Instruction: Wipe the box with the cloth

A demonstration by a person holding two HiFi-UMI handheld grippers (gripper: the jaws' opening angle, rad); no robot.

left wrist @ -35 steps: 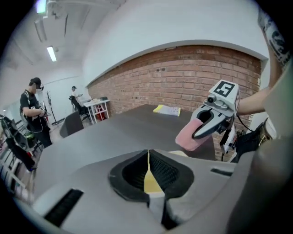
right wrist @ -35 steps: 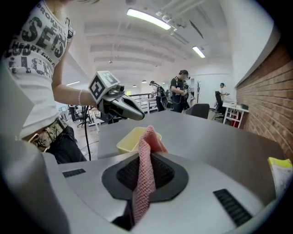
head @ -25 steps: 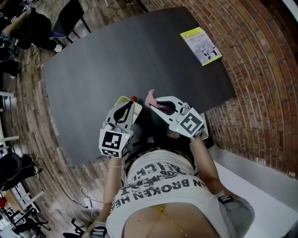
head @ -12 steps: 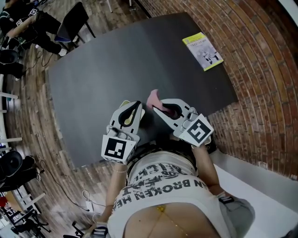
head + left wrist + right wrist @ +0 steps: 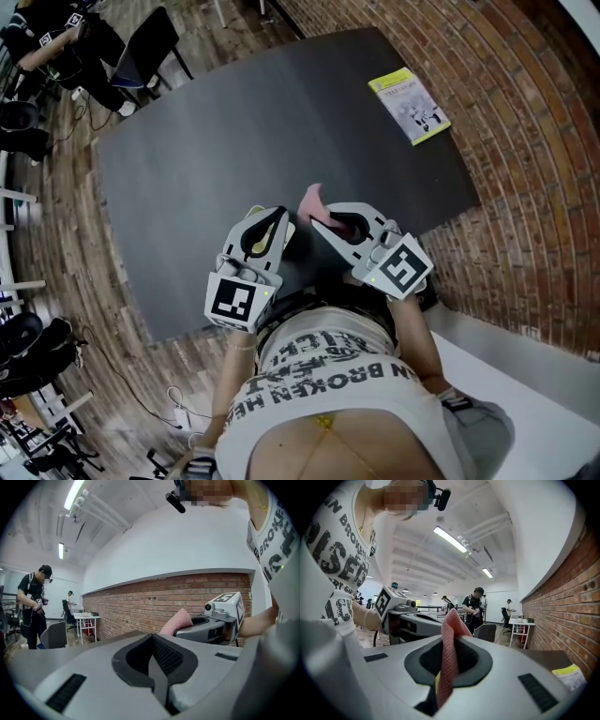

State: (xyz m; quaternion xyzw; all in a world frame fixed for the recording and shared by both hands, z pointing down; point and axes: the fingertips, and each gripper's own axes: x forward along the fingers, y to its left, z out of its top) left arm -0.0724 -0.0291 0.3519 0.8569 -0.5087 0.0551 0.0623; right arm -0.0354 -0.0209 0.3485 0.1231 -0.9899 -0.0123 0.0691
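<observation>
both grippers have risen toward the camera above the dark table (image 5: pixel 234 122), and they now cover more of the box. the right gripper (image 5: pixel 323 221) is clamped on the pink cloth (image 5: pixel 308 199), which sticks out past its tips. the left gripper (image 5: pixel 273 216) has its jaws pressed together. the yellow box (image 5: pixel 257 246) shows only through that gripper's frame, near the cloth.

Your pink cloth (image 5: pixel 449 653) is a soft waffle weave. The table (image 5: pixel 234 122) looks dark, smooth and matt, the booklet (image 5: pixel 410 104) at its far right is paper, and the wall (image 5: pixel 534 131) on the right is rough brick.
</observation>
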